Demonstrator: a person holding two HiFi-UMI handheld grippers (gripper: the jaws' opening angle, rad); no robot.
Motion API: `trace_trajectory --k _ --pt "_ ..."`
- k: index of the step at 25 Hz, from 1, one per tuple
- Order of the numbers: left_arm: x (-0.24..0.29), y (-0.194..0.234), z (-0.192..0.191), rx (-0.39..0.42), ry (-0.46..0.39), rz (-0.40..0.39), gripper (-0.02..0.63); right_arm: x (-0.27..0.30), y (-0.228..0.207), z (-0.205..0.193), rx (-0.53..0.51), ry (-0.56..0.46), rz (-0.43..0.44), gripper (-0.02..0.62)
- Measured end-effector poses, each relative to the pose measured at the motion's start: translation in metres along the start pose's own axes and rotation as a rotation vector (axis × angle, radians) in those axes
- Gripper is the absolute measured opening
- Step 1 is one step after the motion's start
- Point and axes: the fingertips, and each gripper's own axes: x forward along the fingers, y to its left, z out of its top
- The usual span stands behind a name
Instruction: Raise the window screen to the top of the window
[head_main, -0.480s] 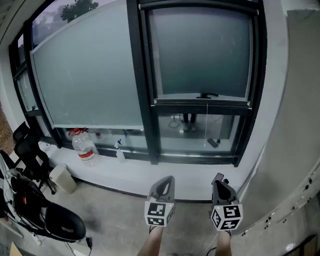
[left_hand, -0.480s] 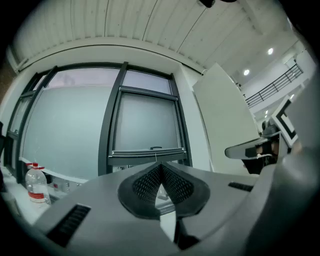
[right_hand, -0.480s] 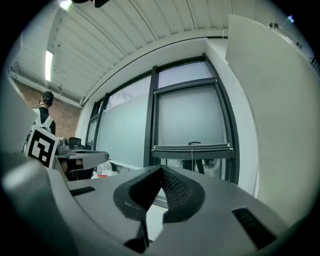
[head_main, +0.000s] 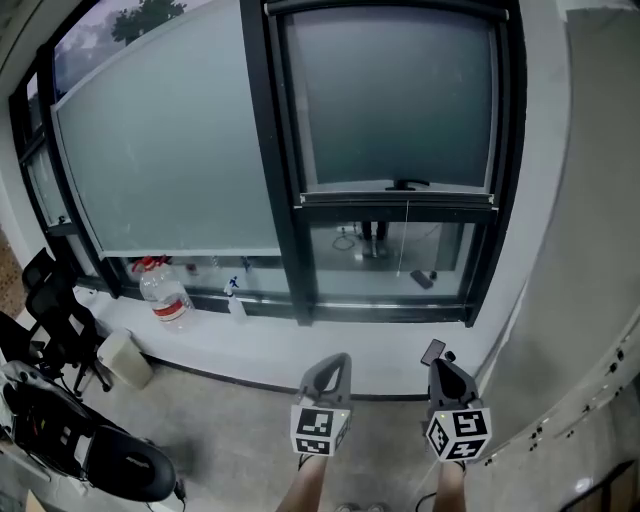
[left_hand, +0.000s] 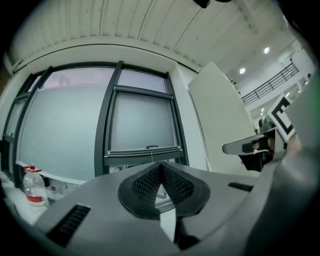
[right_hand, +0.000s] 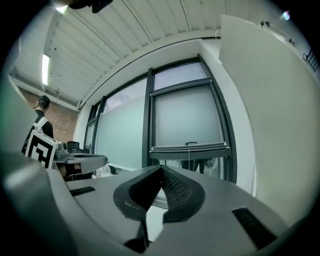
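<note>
The window screen (head_main: 395, 100) is a grey sheet in the dark-framed right-hand window. Its bottom bar (head_main: 398, 197) hangs about two thirds of the way down, with a small handle (head_main: 406, 185) on it and a thin cord (head_main: 406, 240) dangling below. Clear glass shows under the bar. My left gripper (head_main: 338, 358) and right gripper (head_main: 436, 352) are held side by side well short of the window, both pointing level at it. In the left gripper view the left gripper (left_hand: 161, 164) is shut on nothing, and the bar (left_hand: 145, 151) lies far ahead. The right gripper (right_hand: 161, 167) is likewise shut and empty, facing the bar (right_hand: 189, 147).
A white windowsill (head_main: 250, 345) runs below the windows, carrying a water bottle (head_main: 165, 295) and a small spray bottle (head_main: 235, 298). Black office chairs (head_main: 60, 320) and a white bin (head_main: 125, 358) stand at the left. A white wall (head_main: 590, 250) closes the right side. A person (right_hand: 42, 117) stands far left.
The head view has shifted a little, so the window sits slightly higher and further left in the picture. Both grippers keep their place and stay shut.
</note>
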Motion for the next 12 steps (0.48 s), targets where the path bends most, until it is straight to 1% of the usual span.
trace_trajectory --k 4,8,12 --pt "0.002 -0.001 0.000 -0.021 -0.008 0.010 0.003 0.000 -0.002 0.003 -0.006 -0.021 0.008 0.005" --pt "0.003 -0.008 -0.004 -0.041 -0.010 0.008 0.003 0.002 -0.006 -0.004 -0.003 -0.008 0.011 0.005" --pt "0.008 -0.013 -0.011 -0.067 0.001 0.009 0.003 0.003 -0.012 -0.013 0.042 0.011 0.027 0.005"
